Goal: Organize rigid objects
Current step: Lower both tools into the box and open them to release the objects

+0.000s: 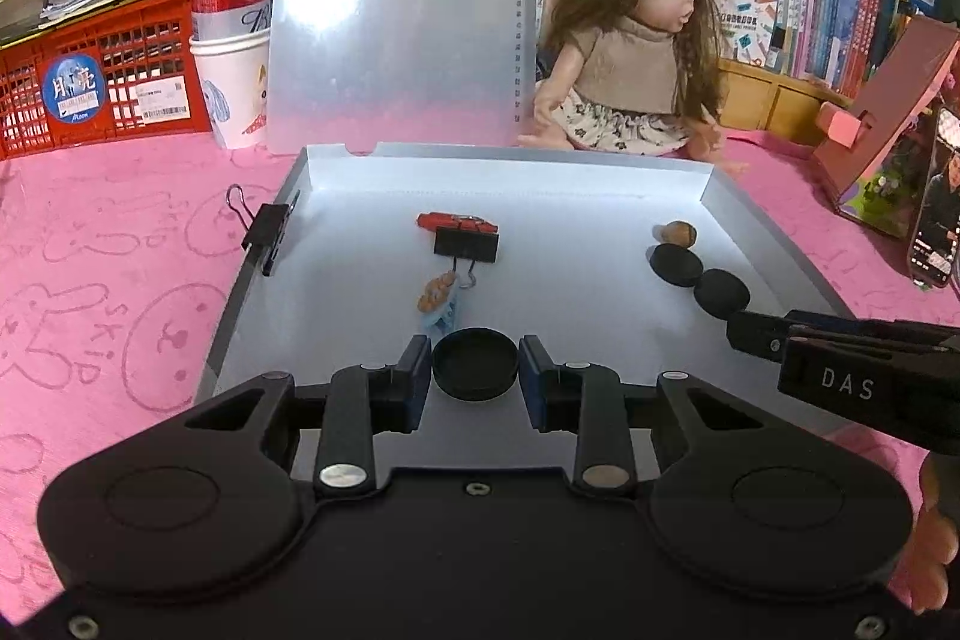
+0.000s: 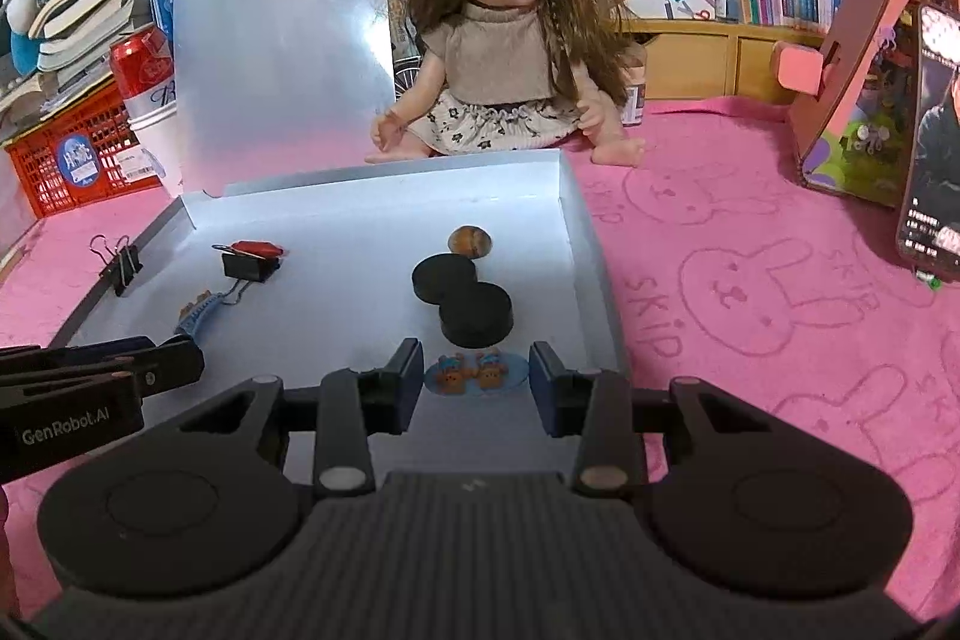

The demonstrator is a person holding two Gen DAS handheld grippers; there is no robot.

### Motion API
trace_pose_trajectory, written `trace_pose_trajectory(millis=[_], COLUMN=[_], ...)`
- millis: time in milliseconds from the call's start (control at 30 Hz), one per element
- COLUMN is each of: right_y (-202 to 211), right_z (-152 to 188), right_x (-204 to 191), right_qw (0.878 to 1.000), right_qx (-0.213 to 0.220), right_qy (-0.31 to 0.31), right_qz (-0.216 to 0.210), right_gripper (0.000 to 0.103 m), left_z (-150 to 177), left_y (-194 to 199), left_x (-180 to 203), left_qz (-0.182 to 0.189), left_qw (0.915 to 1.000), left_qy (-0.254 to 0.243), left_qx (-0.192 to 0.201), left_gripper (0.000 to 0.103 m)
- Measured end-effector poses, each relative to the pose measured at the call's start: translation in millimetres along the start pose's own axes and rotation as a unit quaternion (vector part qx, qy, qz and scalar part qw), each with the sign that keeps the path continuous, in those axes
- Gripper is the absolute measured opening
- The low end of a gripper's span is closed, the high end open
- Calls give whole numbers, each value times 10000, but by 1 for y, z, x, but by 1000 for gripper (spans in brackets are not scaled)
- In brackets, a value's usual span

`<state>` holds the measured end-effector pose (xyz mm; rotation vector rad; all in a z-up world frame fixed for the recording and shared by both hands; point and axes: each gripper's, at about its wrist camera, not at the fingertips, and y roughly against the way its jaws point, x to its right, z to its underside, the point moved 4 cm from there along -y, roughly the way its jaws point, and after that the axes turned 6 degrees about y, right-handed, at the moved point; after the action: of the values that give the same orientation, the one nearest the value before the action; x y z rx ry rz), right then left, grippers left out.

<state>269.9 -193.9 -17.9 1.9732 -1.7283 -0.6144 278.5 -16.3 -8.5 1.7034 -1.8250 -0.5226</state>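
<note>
While I survey the tray (image 1: 774, 226) left to right: my left gripper (image 1: 475, 367) holds a black disc (image 1: 475, 364) at the near edge; my right gripper (image 2: 474, 370) clasps a bear-print piece (image 2: 474, 371) flat, right of it.

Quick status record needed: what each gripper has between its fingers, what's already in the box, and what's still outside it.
left gripper: closed on black round disc, low over box
right gripper: closed on blue bear sticker disc
box: open, lid up
in box: two black pucks, touching; nut; red toy car; black binder clip
on box's left wall: second binder clip
beyond box: doll
</note>
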Motion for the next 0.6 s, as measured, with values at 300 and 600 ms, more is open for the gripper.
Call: trace_pose_trajectory(millis=[300,600], right_y=[-4,-7], right_z=[0,-1], right_x=[-5,-8], right_qw=[9999,9995], right_qx=[-48,-199], right_qy=[147,243], right_qz=[67,75], right_gripper=[44,46], left_z=[0,-2], left_y=[-7,-9], left_x=[-2,-1], left_qz=[-7,-35], left_qw=[9999,9999], left_qy=[97,64], left_qx=[-108,-150], left_gripper=[30,30])
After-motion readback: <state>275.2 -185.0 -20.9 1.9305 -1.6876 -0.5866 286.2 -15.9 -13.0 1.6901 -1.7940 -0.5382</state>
